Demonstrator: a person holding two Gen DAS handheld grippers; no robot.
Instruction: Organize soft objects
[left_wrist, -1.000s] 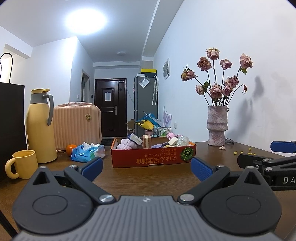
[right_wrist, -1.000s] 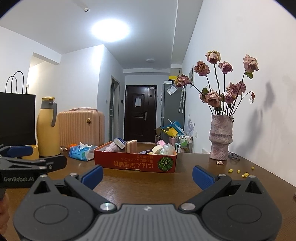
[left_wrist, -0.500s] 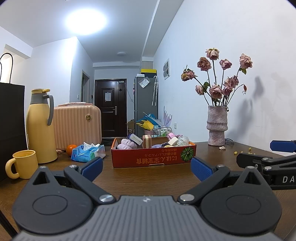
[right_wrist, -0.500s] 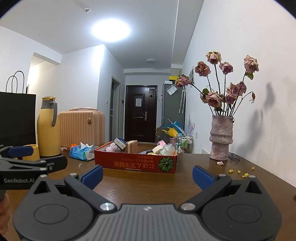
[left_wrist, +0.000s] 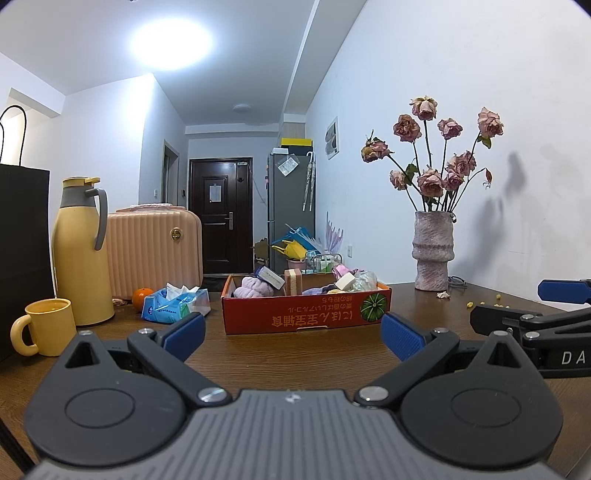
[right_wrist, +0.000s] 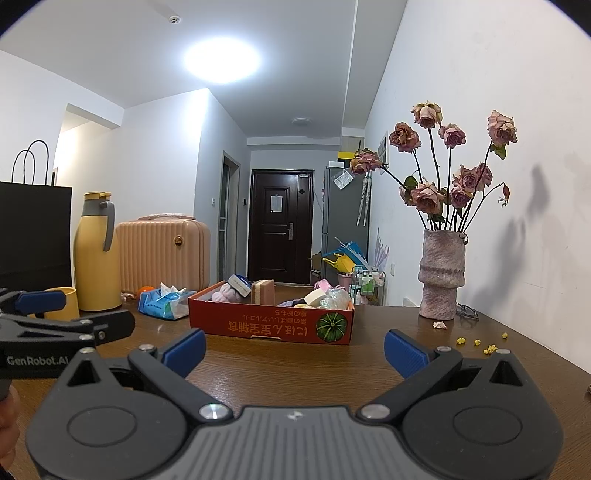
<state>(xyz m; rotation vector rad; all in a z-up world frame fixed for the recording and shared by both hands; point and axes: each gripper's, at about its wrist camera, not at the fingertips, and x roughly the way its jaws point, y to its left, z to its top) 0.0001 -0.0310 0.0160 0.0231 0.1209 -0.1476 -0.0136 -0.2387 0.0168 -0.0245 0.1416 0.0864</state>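
Soft objects (left_wrist: 255, 287) fill the red box (left_wrist: 306, 314) on the surface (left_wrist: 295, 354), both left claw (left_wrist: 291, 332) and right claw (right_wrist: 293, 349) spread wide, empty.

Glaring ceiling light (left_wrist: 170, 41), fisheye-bowed edges

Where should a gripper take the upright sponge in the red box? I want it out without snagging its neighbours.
Grip the sponge by its top half, coming from above. It stands on edge, rising over the box wall, with broad faces exposed. The lower part is hidden behind the wall, and the pink towel sits close beside it, so a low approach likely snags.
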